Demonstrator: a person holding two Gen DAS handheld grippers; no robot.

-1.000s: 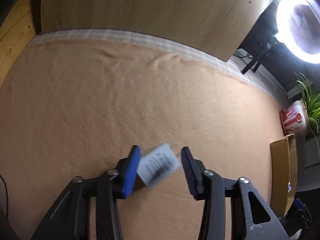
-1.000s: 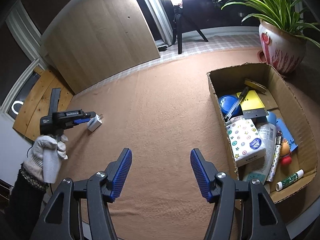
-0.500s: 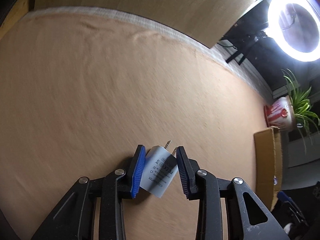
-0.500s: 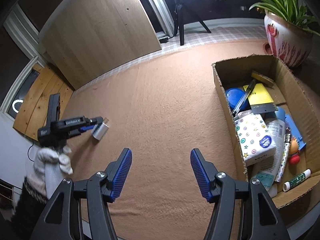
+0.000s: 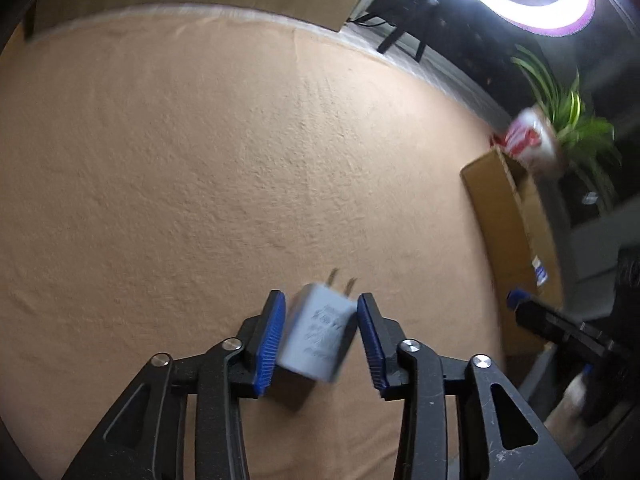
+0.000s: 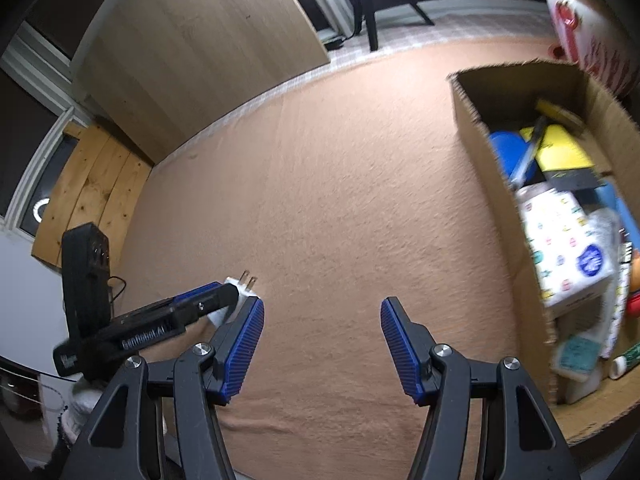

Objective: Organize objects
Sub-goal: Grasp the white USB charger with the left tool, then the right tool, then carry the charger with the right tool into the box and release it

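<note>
The white charger [image 5: 318,332] sits between the blue pads of the left tongs [image 5: 322,336], prongs pointing away, above the tan cloth [image 5: 240,160]. Those jaws have just been opening; the left pad touches it, a gap shows at the right, so whether they pinch it I cannot tell. The right tongs [image 6: 322,346] are spread, holding nothing. The box [image 6: 472,120], well apart at the right, is full of items.
</note>
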